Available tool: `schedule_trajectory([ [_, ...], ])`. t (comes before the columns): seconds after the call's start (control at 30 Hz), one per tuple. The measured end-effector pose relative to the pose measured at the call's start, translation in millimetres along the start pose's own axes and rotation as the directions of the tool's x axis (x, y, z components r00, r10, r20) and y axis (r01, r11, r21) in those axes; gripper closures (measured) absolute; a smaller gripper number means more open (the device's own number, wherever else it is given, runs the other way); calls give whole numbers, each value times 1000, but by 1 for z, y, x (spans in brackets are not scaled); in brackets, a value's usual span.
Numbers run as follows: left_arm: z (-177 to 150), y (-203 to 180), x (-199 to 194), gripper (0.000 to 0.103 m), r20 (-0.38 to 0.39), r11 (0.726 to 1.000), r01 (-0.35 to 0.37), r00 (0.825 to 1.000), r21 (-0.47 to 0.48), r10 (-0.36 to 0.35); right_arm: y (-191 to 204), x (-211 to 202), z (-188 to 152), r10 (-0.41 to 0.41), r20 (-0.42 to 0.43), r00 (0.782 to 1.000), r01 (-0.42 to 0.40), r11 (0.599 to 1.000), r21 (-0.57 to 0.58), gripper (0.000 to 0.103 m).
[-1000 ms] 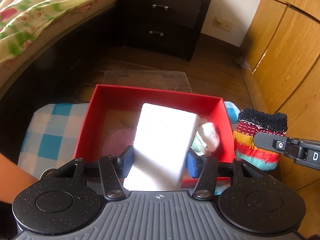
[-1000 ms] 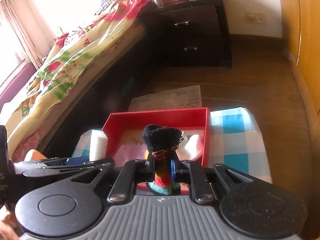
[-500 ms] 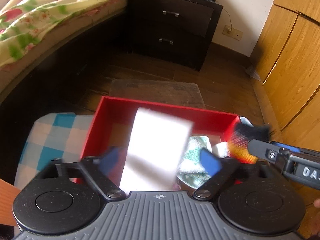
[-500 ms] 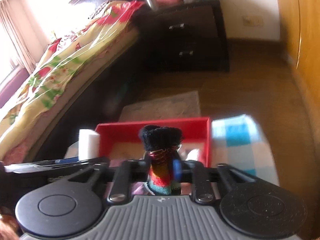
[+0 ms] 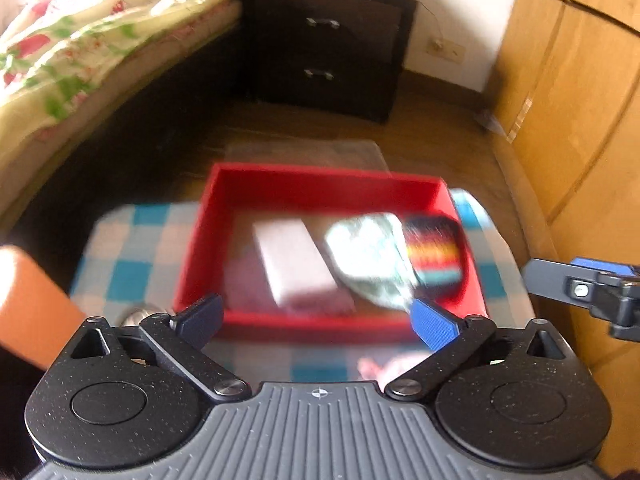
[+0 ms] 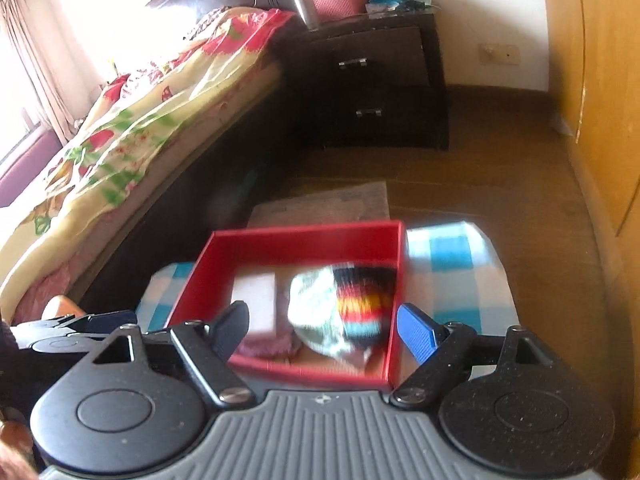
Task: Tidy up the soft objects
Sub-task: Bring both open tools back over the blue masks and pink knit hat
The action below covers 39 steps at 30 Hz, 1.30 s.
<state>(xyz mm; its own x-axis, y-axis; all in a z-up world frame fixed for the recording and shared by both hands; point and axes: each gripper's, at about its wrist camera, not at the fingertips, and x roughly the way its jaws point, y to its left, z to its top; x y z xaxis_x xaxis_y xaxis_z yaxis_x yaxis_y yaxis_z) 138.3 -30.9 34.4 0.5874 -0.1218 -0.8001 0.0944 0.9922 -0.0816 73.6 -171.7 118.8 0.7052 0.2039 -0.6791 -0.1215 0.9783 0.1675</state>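
Observation:
A red box (image 5: 320, 178) (image 6: 304, 236) stands on a blue-and-white checked cloth (image 5: 132, 248) (image 6: 452, 264). In it lie a white foam block (image 5: 292, 264) (image 6: 256, 300), a pale green patterned cloth (image 5: 368, 256) (image 6: 316, 304), a striped sock with a black cuff (image 5: 434, 252) (image 6: 364, 300) and something pink (image 5: 244, 288). My left gripper (image 5: 316, 320) is open and empty above the box's near edge. My right gripper (image 6: 324, 330) is open and empty above the box's near right side; it also shows at the right of the left wrist view (image 5: 580, 288).
A bed with a floral cover (image 6: 140, 120) runs along the left. A dark nightstand (image 5: 328, 48) (image 6: 376, 80) stands at the back. Wooden wardrobe doors (image 5: 580, 100) line the right. A small mat (image 6: 332, 204) lies on the wooden floor behind the box.
Both grippers opened and drew back. The white foam block and the striped sock dropped into the red box.

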Motion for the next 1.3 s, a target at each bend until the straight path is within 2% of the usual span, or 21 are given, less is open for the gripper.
schedule_trajectory([
  [0.1,-24,-16,1,8,-45,998,45,998,54,-42,-5,-8,-23,-7,-32,999,8,1000,22,42],
  [0.23,-46,-35,12,9,-109,990,45,994,131,-31,-14,-17,-49,22,-77,997,-17,997,69,42],
  [0.37,-64,-32,7,9,-135,990,73,989,116,-57,-11,-29,-72,10,-95,995,-8,1000,23,42],
  [0.67,-92,-12,-14,9,-154,996,60,987,62,-49,-7,-35,-140,9,-220,976,-20,998,-52,43],
  [0.8,-106,-17,-17,11,-176,994,84,982,73,-71,-6,-38,-147,11,-223,975,-23,998,-53,43],
  [0.97,-120,-33,-13,11,-208,986,106,975,131,-77,-10,-43,-157,9,-234,972,-20,999,-43,42],
  [1.3,-127,-41,-16,11,-223,983,136,969,127,-105,-16,-46,-173,9,-266,964,-21,999,-40,42],
])
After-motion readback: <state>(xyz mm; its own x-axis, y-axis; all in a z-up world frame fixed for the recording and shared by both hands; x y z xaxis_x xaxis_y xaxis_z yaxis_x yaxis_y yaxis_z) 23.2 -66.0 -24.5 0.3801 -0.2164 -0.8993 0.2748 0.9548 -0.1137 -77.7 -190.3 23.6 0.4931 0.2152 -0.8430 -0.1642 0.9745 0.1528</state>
